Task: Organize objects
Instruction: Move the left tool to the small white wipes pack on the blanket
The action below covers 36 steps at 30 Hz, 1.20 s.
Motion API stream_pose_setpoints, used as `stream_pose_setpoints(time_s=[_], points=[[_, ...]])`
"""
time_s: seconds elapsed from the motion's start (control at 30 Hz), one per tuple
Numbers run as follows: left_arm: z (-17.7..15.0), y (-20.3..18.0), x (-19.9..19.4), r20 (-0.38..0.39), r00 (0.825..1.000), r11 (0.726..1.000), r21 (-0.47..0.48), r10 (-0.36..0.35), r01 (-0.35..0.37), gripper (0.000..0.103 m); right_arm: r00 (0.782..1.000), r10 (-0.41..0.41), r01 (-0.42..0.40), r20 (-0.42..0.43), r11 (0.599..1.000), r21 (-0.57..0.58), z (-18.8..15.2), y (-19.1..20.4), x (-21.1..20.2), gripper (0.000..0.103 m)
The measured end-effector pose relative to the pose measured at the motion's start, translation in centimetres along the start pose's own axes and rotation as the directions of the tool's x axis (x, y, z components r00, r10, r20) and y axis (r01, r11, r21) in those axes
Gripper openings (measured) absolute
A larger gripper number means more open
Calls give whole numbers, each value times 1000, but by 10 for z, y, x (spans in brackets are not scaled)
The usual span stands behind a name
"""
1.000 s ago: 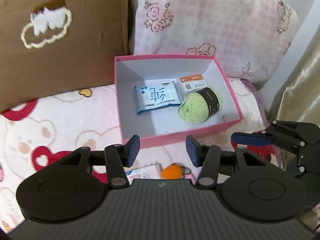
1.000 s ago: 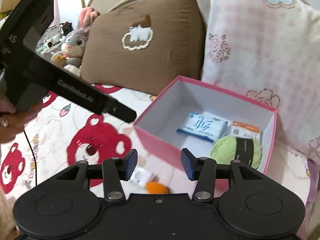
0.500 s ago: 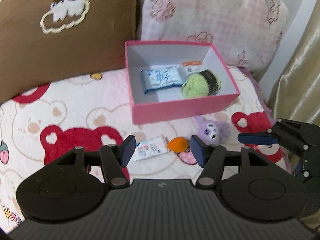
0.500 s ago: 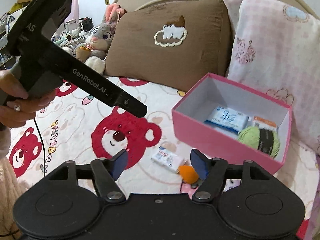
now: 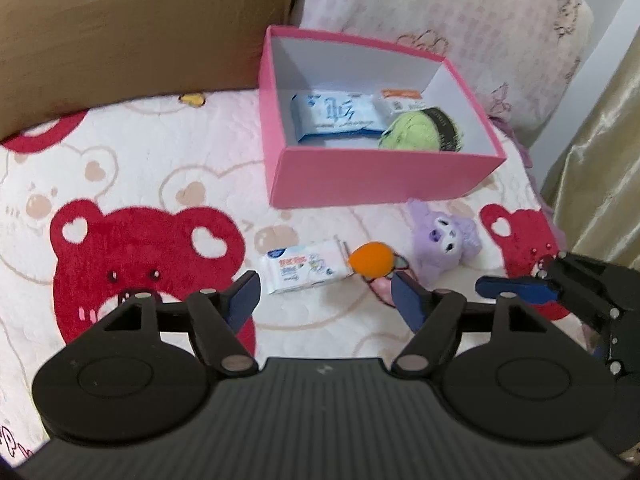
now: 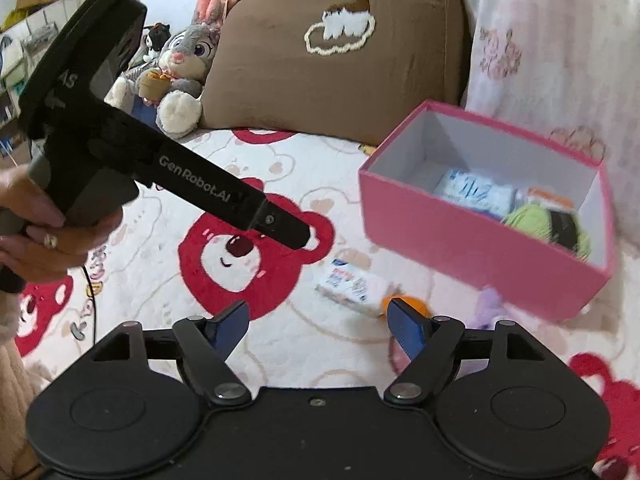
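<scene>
A pink box [image 5: 380,176] [image 6: 460,236] stands on the bear-print bedspread, holding a blue tissue pack [image 5: 336,114], an orange-labelled packet [image 5: 402,100] and a green yarn ball [image 5: 420,134]. In front of it lie a white tissue pack [image 5: 304,266] [image 6: 350,286], an orange ball [image 5: 370,260] [image 6: 416,306] and a purple plush toy [image 5: 444,240] [image 6: 490,304]. My left gripper [image 5: 325,300] hovers over the white pack, jaws opening, nothing between them. My right gripper [image 6: 318,326] hovers near the same items, jaws opening and empty.
A brown cushion [image 5: 132,28] and a pink floral pillow [image 5: 460,20] lean behind the box. A grey rabbit plush [image 6: 180,68] sits at the bed's far left. A gold curtain [image 5: 600,160] hangs at the right. A person's hand [image 6: 44,236] holds the left gripper's handle.
Both grippers drew back from the box and sank toward the bedspread, and their jaws spread wider. The loose pack, orange ball and purple plush came into view.
</scene>
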<state>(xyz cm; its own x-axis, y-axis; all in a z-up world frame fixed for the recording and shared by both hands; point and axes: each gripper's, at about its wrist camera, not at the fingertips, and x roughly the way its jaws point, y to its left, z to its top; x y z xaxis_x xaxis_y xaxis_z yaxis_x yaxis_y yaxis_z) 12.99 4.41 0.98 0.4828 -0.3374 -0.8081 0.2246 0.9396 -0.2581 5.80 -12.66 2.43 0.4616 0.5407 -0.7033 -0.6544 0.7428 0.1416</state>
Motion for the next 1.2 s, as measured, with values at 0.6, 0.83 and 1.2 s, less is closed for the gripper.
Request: stream_pose_setpoints(time_s=[0.6, 0.83, 1.2], points=[[-33, 37, 103, -2, 1000, 998, -62, 21, -22, 71, 999, 26, -16, -40, 975, 221, -40, -32, 115, 80], [-39, 43, 119, 57, 998, 997, -73, 0, 4, 65, 999, -51, 50, 0, 982, 182, -48, -33, 136, 80], [-42, 49, 131, 74, 996, 989, -131, -55, 64, 38, 991, -115, 110, 63, 991, 74, -45, -29, 157, 82]])
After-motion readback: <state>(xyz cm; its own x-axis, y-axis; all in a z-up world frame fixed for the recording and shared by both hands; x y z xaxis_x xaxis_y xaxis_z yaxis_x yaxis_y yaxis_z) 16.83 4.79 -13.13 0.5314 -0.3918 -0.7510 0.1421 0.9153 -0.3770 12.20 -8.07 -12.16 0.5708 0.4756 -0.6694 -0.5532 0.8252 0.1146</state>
